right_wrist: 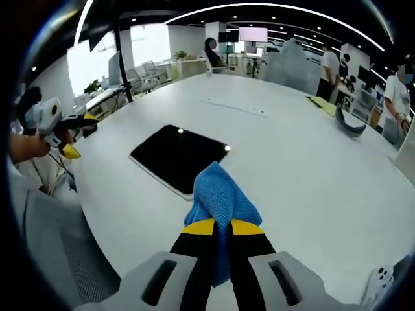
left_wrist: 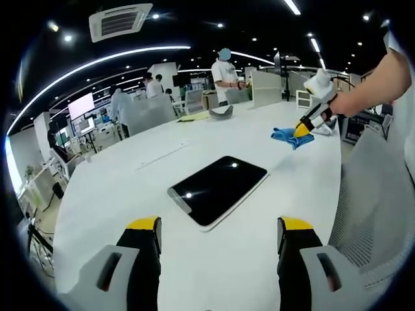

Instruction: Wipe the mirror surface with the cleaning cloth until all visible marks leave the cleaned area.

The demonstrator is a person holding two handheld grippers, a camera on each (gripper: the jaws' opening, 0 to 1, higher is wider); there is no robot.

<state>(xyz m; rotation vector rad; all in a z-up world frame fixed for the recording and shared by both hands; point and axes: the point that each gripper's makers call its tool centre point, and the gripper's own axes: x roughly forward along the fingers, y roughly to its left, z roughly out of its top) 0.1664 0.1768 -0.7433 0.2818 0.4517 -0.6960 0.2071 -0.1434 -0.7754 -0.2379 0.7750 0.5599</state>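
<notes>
Your right gripper (right_wrist: 216, 228) is clamped on the cleaning cloth (right_wrist: 220, 194), holding it near the mirror (right_wrist: 176, 155), which lies flat on the white table (right_wrist: 311, 168). Your left gripper (left_wrist: 220, 234) stands open and empty, leaving the glass unobstructed for wiping.

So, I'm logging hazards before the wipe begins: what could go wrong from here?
The blue cleaning cloth is pinched only at one end by the right gripper, so it might bunch or slip while wiping. The mirror lies loose on the white table, with the open left gripper off it, so it may slide.
</notes>
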